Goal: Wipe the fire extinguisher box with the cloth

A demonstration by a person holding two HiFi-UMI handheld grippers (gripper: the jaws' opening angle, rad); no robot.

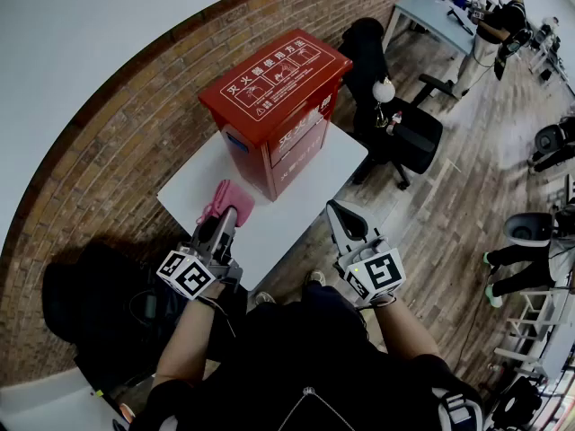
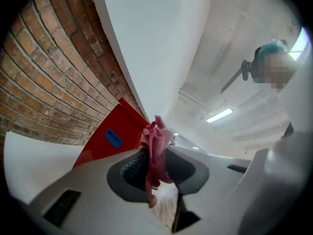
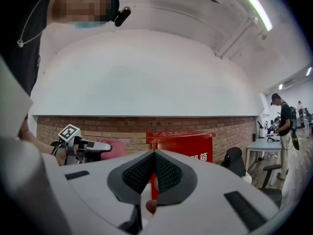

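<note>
A red fire extinguisher box with white print stands on a small white table against the brick wall. My left gripper is shut on a pink cloth, held just left of the box's near corner. In the left gripper view the cloth is pinched between the pads, with the red box behind it. My right gripper hovers at the table's right edge, jaws pressed together and empty. The right gripper view shows the box straight ahead and the cloth at left.
A black office chair stands right of the table, with a white round object on it. A desk and a standing person are at the far right. The brick wall runs behind the table.
</note>
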